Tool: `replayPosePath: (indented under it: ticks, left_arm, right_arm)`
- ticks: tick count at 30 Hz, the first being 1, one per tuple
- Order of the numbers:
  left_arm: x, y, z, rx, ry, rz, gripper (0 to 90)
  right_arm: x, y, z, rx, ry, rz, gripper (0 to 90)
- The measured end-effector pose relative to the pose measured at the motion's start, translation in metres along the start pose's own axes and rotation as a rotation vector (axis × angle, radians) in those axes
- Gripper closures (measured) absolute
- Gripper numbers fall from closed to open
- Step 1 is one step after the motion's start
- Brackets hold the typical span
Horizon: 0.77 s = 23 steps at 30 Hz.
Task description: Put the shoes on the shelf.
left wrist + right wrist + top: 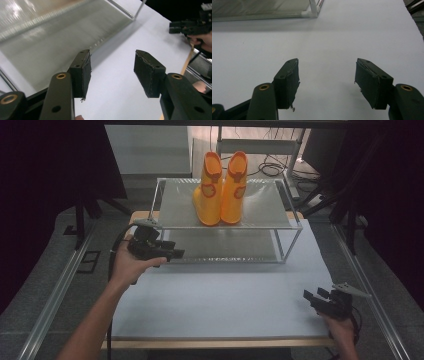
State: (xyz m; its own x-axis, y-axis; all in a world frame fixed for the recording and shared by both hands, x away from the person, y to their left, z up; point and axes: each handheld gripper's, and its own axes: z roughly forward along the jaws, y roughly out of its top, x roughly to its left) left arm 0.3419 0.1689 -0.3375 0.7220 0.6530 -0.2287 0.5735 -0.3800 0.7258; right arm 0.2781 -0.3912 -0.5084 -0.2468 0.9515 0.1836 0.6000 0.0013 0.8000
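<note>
Rack's (227,226) lower shelf: far part lies under the upper shelf in the high view, so what rests there cannot be told. Left gripper view: the rack (50,37) is smeared by blur, mesh unreadable, top and left cut by the frame. Right gripper view: the rack (264,11) shows as one corner, the remainder cut by the top edge. Orange boots (221,187): red markings on the sides too small to make out. Right gripper (319,301) in the high view: hand runs off the bottom edge. Left forearm likewise cut at the bottom. Dark surroundings beyond the table (225,295) swallow all detail.
</note>
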Motion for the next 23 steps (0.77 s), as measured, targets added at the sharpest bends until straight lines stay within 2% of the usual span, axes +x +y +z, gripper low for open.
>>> replayPosePath:
  ticks: [3,10,23]
  left_arm:
    - [0.000,-0.013,0.001,0.004,-0.007,-0.004,47.3]
    - [0.005,-0.028,0.004,0.010,-0.011,-0.029,47.3]
    - [0.007,-0.027,0.005,0.012,-0.009,-0.037,47.3]
  right_arm:
    - [0.001,0.000,0.000,0.000,0.001,-0.001,35.3]
    - [0.001,-0.001,0.002,0.006,0.003,-0.002,35.3]
    - [0.001,0.000,0.002,0.001,0.002,-0.001,35.3]
